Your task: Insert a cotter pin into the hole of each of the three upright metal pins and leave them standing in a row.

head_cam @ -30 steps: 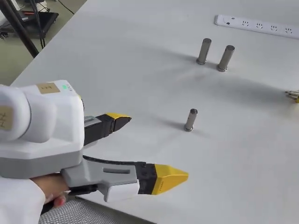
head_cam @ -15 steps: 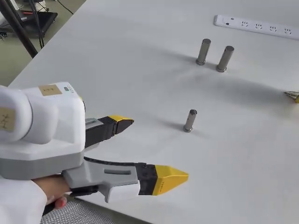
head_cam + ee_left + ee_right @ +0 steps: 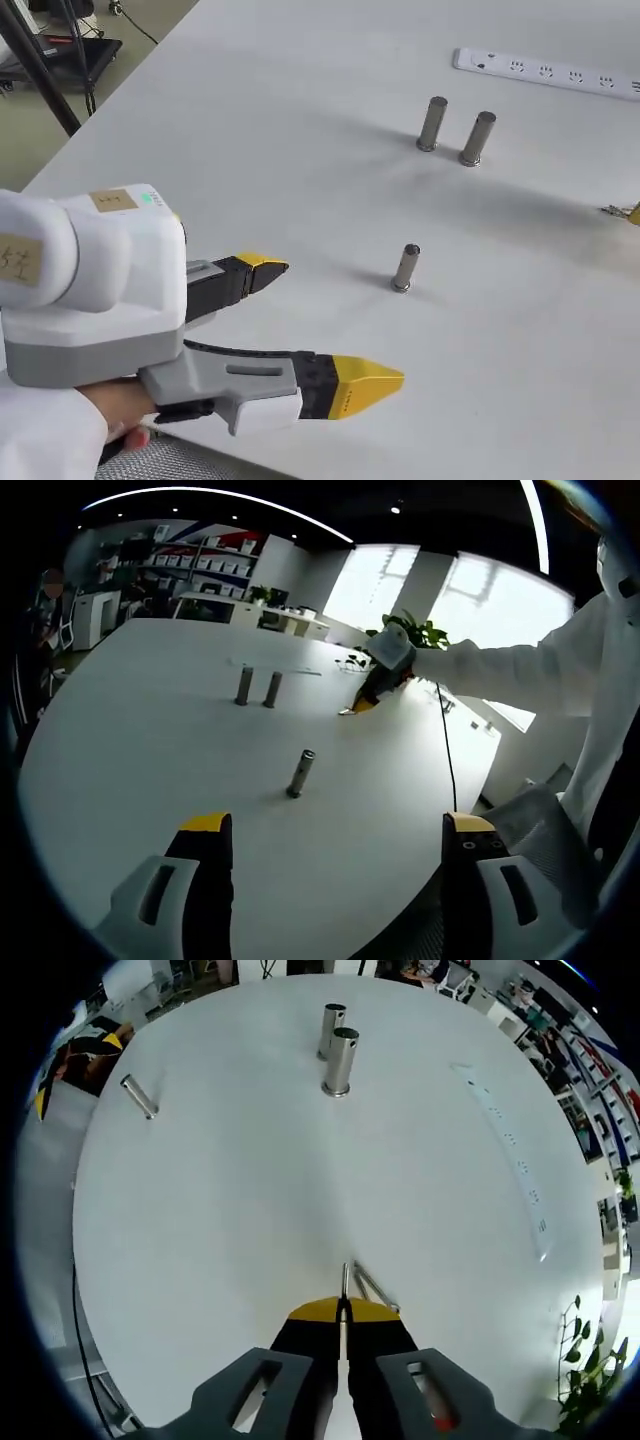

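Note:
Three grey metal pins stand upright on the white table [image 3: 300, 150]. Two are close together at the back [image 3: 432, 123] [image 3: 477, 138], and a shorter one [image 3: 406, 267] stands alone nearer to me. My left gripper [image 3: 320, 320] hovers open over the table's near edge, left of the lone pin [image 3: 300, 772], with nothing between its yellow-tipped fingers. My right gripper [image 3: 343, 1310] is shut on a cotter pin [image 3: 346, 1280], whose thin legs stick out from the tips. It faces the pair of pins [image 3: 342, 1060] from well back. The same gripper [image 3: 385, 675] sits low over the table's right side.
A white power strip [image 3: 545, 70] lies along the back of the table. The table's left edge drops to the floor, where a dark cart [image 3: 60, 50] stands. A person's white sleeve [image 3: 520, 660] reaches in from the right.
Only the head camera has shifted a little. The pins and the left gripper keep their places.

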`<state>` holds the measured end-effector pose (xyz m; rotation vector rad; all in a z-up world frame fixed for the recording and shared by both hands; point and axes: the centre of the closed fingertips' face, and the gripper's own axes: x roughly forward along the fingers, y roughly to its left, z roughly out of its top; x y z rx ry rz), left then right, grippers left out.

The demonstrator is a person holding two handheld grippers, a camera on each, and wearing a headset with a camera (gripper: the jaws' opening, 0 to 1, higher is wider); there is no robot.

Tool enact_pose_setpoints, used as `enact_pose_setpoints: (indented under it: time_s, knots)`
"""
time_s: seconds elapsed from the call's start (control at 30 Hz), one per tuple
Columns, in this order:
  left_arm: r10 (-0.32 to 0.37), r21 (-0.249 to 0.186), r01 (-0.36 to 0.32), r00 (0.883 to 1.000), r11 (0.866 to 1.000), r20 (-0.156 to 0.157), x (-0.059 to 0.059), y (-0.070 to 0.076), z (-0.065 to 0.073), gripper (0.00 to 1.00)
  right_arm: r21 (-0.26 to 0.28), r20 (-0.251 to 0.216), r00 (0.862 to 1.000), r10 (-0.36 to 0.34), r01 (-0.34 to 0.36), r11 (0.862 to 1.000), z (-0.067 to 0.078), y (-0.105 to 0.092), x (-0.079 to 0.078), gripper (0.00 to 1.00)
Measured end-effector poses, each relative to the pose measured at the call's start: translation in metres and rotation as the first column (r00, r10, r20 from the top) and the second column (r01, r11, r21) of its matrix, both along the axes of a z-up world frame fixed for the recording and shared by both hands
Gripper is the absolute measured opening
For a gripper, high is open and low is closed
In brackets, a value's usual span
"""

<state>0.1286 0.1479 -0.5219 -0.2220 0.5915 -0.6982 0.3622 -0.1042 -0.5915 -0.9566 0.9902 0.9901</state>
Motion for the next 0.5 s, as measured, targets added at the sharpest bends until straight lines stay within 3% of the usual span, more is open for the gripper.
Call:
enact_pose_setpoints:
  time_s: [0.1, 0.2, 0.23, 0.37, 0.43, 0.5]
  knots:
    - [-0.009, -0.001, 0.009, 1.0, 1.0, -0.001, -0.001, -0.001, 0.0, 0.84, 0.033, 0.051, 0.998, 0.03, -0.032, 0.999, 0.013, 0.006, -0.007, 0.0]
    - [-0.015, -0.003, 0.015, 1.0, 1.0, -0.001, -0.001, -0.002, -0.001, 0.82, 0.114, 0.101, 0.993, 0.054, -0.066, 0.991, 0.025, 0.017, -0.01, 0.0]
    - [-0.014, -0.006, 0.014, 1.0, 1.0, 0.002, 0.0, -0.002, 0.0, 0.82, 0.12, 0.109, 0.992, 0.056, -0.069, 0.99, 0.027, 0.018, -0.012, 0.0]
    - [-0.012, -0.025, 0.012, 1.0, 1.0, 0.01, 0.003, -0.004, 0.003, 0.8, 0.17, 0.159, 0.986, 0.053, -0.08, 0.982, 0.044, 0.025, -0.03, 0.0]
    - [-0.007, -0.04, 0.007, 1.0, 0.999, 0.013, 0.006, -0.004, 0.006, 0.79, 0.256, 0.183, 0.982, 0.043, -0.09, 0.963, 0.054, 0.038, -0.041, 0.0]
    - [-0.005, -0.045, 0.006, 1.0, 0.999, 0.019, 0.009, -0.005, 0.009, 0.78, 0.307, 0.203, 0.978, 0.038, -0.1, 0.947, 0.063, 0.047, -0.053, 0.0]
